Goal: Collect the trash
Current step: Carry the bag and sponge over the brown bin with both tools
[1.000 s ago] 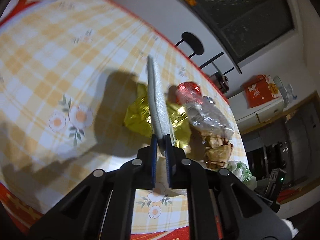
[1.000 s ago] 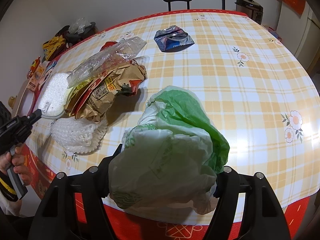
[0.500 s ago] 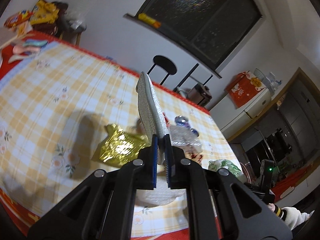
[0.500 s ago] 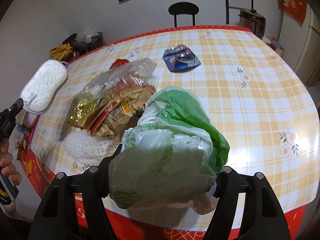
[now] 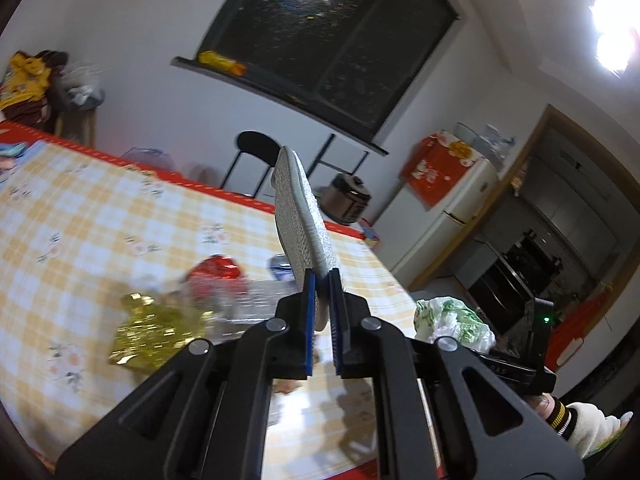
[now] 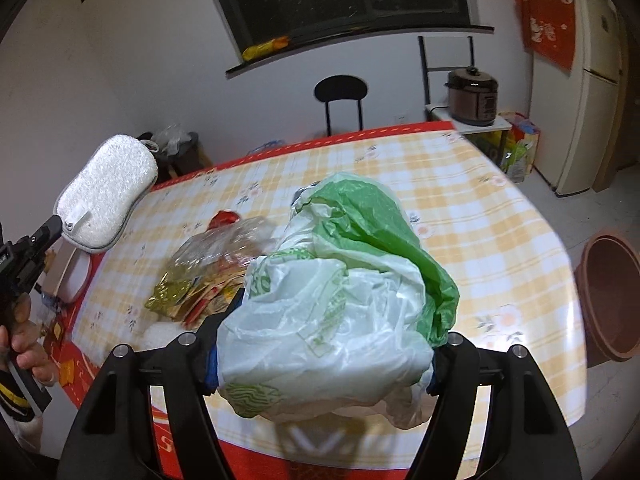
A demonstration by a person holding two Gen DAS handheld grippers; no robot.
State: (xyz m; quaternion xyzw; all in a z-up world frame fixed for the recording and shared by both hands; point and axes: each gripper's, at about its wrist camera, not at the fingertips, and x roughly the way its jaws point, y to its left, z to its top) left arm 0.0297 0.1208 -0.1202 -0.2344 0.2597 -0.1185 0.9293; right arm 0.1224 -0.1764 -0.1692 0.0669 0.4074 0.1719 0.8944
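1. Left gripper (image 5: 322,276) is clamped on the near end of a white sponge pad (image 5: 302,216), held up in the air above the table (image 5: 120,216).
2. Right gripper (image 6: 320,344) has its jaws wide, pressed on a bunched green-and-white plastic bag (image 6: 340,292), off the table.
3. Left on the table: gold wrapper (image 5: 152,326), crushed clear bottle (image 6: 224,244), brown packets (image 6: 200,300), all in one heap near the left edge.

Left hand-held gripper (image 5: 322,280) clamped tight, right hand-held gripper (image 6: 322,360) spread wide, both raised.
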